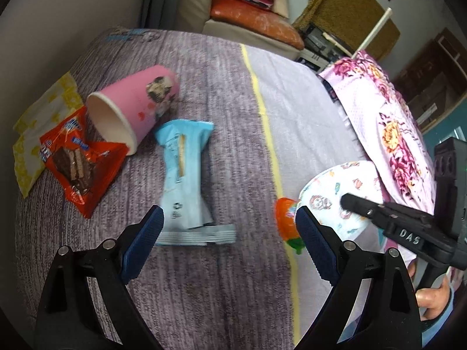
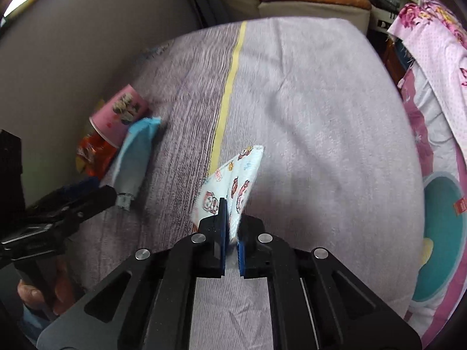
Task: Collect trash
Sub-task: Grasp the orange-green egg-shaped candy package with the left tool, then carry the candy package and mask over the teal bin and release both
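Trash lies on a grey-purple bed cover (image 1: pixel 221 87): a pink paper cup (image 1: pixel 137 108) on its side, a red wafer wrapper (image 1: pixel 78 163), a yellow-white napkin (image 1: pixel 43 110), a light blue wrapper (image 1: pixel 184 175) and a small orange-green wrapper (image 1: pixel 287 221). My left gripper (image 1: pixel 230 218) is open just above the blue wrapper's near end, holding nothing. In the right wrist view my right gripper (image 2: pixel 235 213) is shut on a white cartoon-printed paper (image 2: pixel 233 180), which sticks up between its pads. The left wrist view shows that paper (image 1: pixel 332 192) at the right gripper's tip (image 1: pixel 350 201).
A floral pink blanket (image 1: pixel 379 116) is heaped along the bed's right side. A sofa with an orange cushion (image 1: pixel 251 17) stands beyond the far edge, and a wall runs along the left. A yellow stripe (image 2: pixel 227 96) crosses the cover. A hand (image 1: pixel 432 303) grips the right handle.
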`<state>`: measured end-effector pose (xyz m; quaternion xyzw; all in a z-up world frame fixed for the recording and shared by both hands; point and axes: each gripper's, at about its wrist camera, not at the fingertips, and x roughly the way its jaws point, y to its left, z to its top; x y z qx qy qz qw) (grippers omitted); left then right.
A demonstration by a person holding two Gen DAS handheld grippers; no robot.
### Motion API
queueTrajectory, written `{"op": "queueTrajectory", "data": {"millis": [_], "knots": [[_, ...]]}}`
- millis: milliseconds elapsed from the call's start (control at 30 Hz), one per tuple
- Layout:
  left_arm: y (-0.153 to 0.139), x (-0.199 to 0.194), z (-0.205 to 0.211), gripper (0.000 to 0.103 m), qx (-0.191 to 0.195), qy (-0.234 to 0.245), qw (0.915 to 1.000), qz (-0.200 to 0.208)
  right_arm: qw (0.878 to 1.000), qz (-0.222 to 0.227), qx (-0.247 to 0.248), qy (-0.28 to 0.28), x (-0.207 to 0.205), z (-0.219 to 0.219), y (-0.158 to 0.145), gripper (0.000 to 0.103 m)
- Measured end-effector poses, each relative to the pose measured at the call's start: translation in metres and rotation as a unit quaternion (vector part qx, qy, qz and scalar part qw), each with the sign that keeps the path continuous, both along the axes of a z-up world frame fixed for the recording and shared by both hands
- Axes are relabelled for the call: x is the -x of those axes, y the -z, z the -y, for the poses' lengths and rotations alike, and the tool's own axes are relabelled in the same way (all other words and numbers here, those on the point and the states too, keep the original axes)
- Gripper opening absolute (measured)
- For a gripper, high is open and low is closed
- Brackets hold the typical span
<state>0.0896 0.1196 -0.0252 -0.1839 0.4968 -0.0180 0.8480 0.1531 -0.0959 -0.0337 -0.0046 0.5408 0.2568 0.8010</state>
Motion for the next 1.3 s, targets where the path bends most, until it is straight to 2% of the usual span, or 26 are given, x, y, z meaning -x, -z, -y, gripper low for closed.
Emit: {"op": "queueTrajectory", "data": {"millis": [100, 267, 433, 500, 733, 833, 867, 933, 967, 1100, 1300], "knots": [[-0.005, -0.001, 0.019, 0.092, -0.009, 0.018, 0.9998, 0.004, 0.999, 0.021, 0.010, 0.025, 0.002, 0.017, -0.008, 0.006], [-0.001, -0.010, 0.063, 0.092, -0.034, 0.060, 0.9976, -0.010, 0.997, 0.025, 0.007, 0.067, 0.002, 0.052, -0.012, 0.006], [0.024, -0.025, 0.095, 0.091, -0.038, 0.060, 0.9961, -0.051, 0.996, 0.035, 0.007, 0.086, 0.000, 0.081, -0.013, 0.006], [0.032, -0.030, 0.103, 0.087, -0.042, 0.060, 0.9954, -0.062, 0.995, 0.036, 0.003, 0.093, -0.001, 0.093, -0.012, 0.006], [0.051, -0.045, 0.116, 0.084, -0.069, 0.049, 0.9931, -0.081, 0.993, 0.034, -0.018, 0.116, -0.002, 0.125, -0.009, 0.006], [0.052, -0.044, 0.122, 0.071, -0.101, 0.053, 0.9908, -0.072, 0.992, 0.032, -0.025, 0.123, -0.003, 0.135, -0.007, 0.006], [0.051, -0.043, 0.123, 0.058, -0.109, 0.052, 0.9903, -0.067, 0.991, 0.031, -0.027, 0.126, -0.003, 0.138, -0.007, 0.006], [0.050, -0.043, 0.122, 0.058, -0.101, 0.051, 0.9914, -0.066, 0.990, 0.031, -0.032, 0.130, -0.004, 0.144, -0.005, 0.006], [0.049, -0.043, 0.121, 0.053, -0.096, 0.050, 0.9921, -0.063, 0.990, 0.032, -0.036, 0.133, -0.004, 0.148, -0.005, 0.006], [0.037, -0.036, 0.125, 0.053, -0.090, 0.066, 0.9928, -0.045, 0.988, 0.038, -0.044, 0.142, -0.003, 0.157, -0.005, 0.006], [0.016, -0.038, 0.153, 0.053, -0.089, 0.097, 0.9912, -0.014, 0.985, 0.048, -0.058, 0.158, -0.002, 0.176, -0.011, 0.006]]}}
